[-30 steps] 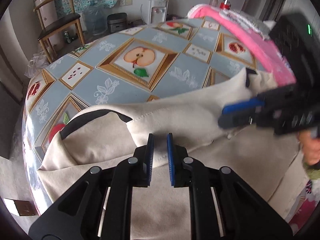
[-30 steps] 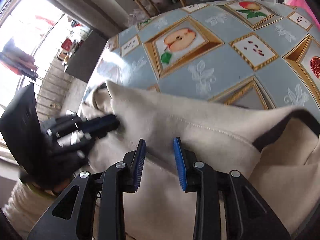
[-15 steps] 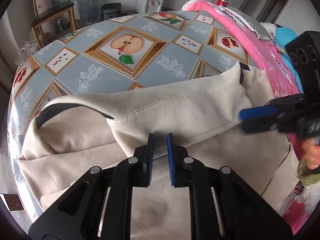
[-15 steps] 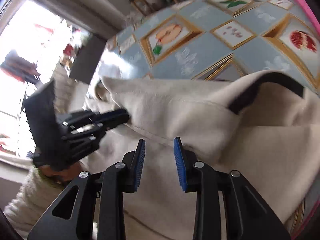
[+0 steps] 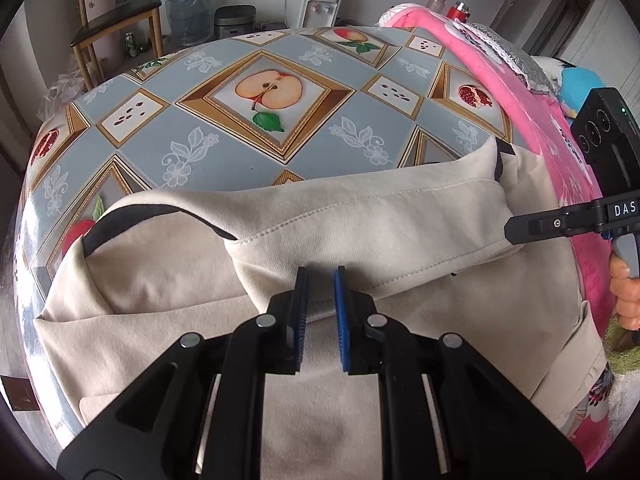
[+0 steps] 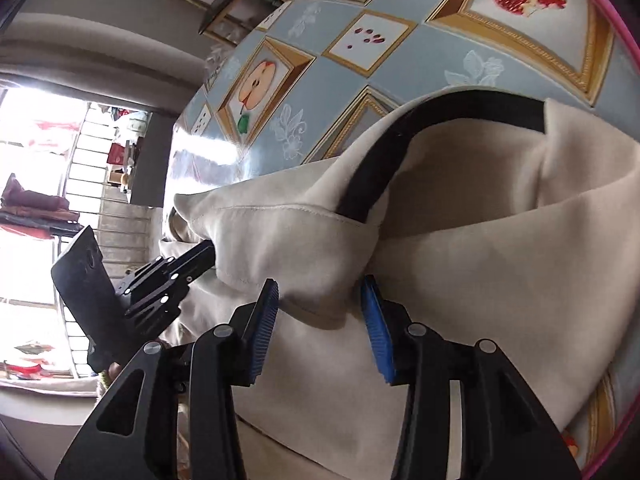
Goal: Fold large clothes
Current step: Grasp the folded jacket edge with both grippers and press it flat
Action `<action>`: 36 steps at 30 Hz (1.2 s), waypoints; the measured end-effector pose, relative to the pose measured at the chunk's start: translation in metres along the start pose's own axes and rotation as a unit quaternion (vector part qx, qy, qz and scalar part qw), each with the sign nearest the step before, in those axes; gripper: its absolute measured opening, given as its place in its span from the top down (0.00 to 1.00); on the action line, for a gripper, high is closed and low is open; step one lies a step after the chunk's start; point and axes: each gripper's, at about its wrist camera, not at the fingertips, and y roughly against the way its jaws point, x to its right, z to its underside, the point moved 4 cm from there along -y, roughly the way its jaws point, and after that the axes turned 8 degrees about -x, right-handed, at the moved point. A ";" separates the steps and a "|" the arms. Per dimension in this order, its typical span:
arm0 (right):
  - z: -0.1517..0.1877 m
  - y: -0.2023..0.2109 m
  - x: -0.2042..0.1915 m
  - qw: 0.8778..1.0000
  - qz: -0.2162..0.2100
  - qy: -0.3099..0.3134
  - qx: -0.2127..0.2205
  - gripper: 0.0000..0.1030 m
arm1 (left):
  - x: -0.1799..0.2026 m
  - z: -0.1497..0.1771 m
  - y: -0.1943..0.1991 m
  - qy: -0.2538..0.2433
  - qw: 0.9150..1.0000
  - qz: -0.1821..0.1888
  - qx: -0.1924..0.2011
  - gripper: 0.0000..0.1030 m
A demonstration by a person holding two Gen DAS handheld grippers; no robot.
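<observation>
My left claw (image 5: 320, 312) has its blue-padded fingers drawn close together, pinching the folded hem of the large cream fabric garment with black trim (image 5: 360, 224) where the fold meets the layer beneath. My right claw (image 6: 320, 320) is letting its jaws widen; a bunched fold of the same garment (image 6: 460, 240) sits between the pads, which no longer press on it. In the left wrist view the right claw (image 5: 520, 230) shows side-on with its tip at the far end of the folded band.

The garment lies spread over the near part of the surface, a table under a glossy blue-grey cloth printed with gold-framed fruit pictures (image 5: 224, 128); the printed halved apple (image 5: 268, 90) lies just beyond the fold. A pink blanket (image 5: 532, 120) runs along the edge beyond the garment's far end. Past the apple stand a wooden chair (image 5: 116, 28), a white water dispenser (image 5: 320, 0) and a dark cooker-like appliance (image 5: 234, 20).

The garment's near edge is hidden under my claws. In the right wrist view the window side is washed out by glare, and only the knuckles of my right hand (image 5: 626, 300) show at the frame's edge.
</observation>
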 end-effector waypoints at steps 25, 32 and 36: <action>-0.029 -0.011 -0.018 0.969 0.176 0.163 0.064 0.85 | 0.004 -0.021 -0.013 -0.047 0.997 -0.062 0.023 0.89; -0.003 0.023 -0.013 0.969 0.189 0.129 0.091 0.70 | 0.000 -0.015 -0.010 -0.042 0.998 -0.049 0.023 0.89; 0.004 0.054 -0.034 0.963 0.175 0.128 0.158 0.70 | 0.000 -0.013 -0.009 -0.045 0.997 -0.051 0.025 0.89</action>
